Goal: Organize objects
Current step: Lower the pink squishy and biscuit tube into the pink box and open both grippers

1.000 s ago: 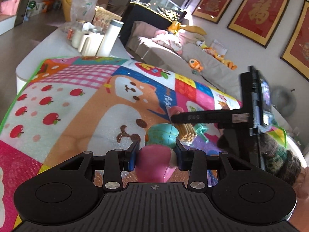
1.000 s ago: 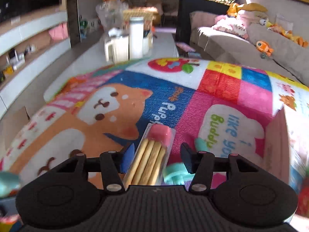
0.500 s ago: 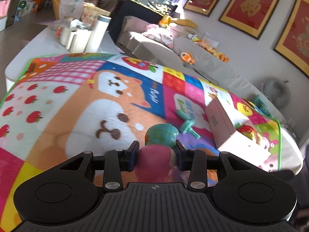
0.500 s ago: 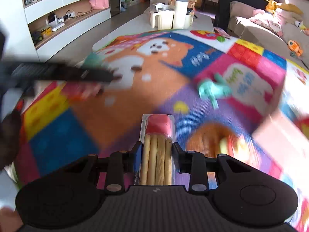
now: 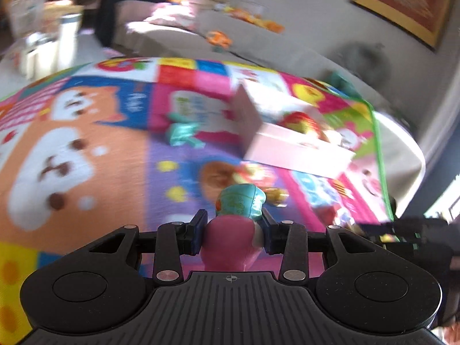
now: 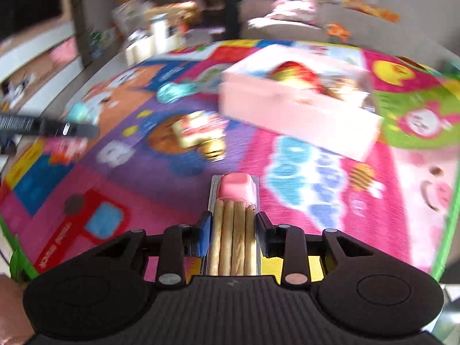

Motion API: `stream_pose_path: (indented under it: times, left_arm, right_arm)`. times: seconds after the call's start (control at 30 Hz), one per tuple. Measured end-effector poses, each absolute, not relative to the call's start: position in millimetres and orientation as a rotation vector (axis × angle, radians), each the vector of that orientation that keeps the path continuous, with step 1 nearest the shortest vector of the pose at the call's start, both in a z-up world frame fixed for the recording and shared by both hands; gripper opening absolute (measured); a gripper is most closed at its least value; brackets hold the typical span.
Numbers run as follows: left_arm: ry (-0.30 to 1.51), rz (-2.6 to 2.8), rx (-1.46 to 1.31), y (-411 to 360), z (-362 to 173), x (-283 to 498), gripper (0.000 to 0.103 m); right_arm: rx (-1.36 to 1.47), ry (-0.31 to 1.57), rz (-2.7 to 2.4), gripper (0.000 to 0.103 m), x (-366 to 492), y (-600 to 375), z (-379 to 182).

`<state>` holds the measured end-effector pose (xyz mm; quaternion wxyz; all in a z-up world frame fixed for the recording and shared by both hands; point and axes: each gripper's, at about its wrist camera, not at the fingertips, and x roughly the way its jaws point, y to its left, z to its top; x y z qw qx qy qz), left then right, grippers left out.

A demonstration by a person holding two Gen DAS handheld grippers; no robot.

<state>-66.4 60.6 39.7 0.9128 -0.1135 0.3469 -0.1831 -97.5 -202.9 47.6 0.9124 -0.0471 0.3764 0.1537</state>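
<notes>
Left gripper [image 5: 232,227]: pinching pink-and-teal toy [image 5: 234,221].
Right gripper [image 6: 232,230]: pinching biscuit pack [image 6: 233,230], long axis along the fingers.
Pink box [image 6: 299,109]: ahead and right of both; right gripper probably nearer.

A long grey sofa [image 5: 178,33] stands by the pale wall [image 5: 339,26]. Red pictures in gold frames [image 5: 402,3] hang there. White shelves [image 6: 34,57] run along the other side.
</notes>
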Motion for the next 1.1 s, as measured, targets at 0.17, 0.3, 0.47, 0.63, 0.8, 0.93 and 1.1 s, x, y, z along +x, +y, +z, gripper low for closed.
stream_pose_path:
  times: [0.17,0.3,0.47,0.63,0.8,0.93,1.1]
  left_arm:
    - [0.641,-0.441,-0.159,20.4,74.0,-39.3,0.043]
    - [0.555,-0.484,-0.176,-10.3,101.3,16.7,0.043]
    - [0.555,-0.463,-0.225,-50.1,103.7,109.5,0.044]
    - [0.662,-0.443,-0.291,-63.0,75.8,153.2,0.044]
    - [0.643,-0.427,-0.220,-55.3,65.4,157.4,0.044]
    - [0.580,-0.480,-0.033,-74.9,60.2,151.4,0.044]
    - [0.637,-0.526,-0.127,-68.6,53.4,164.3,0.044]
  right_arm:
    - [0.003,0.668,0.297,0.032,-101.1,-241.3,68.1]
    - [0.064,0.594,0.273,0.032,-96.2,-266.1,81.0]
    - [0.126,0.541,0.229,0.032,-82.1,-289.6,90.8]
    - [0.159,0.511,0.193,0.032,-63.1,-306.6,98.2]
    - [0.192,0.491,0.179,0.032,-31.8,-314.3,112.7]
    - [0.211,0.491,0.160,0.032,4.5,-310.7,126.0]
    - [0.180,0.518,0.136,0.032,32.9,-298.4,131.2]
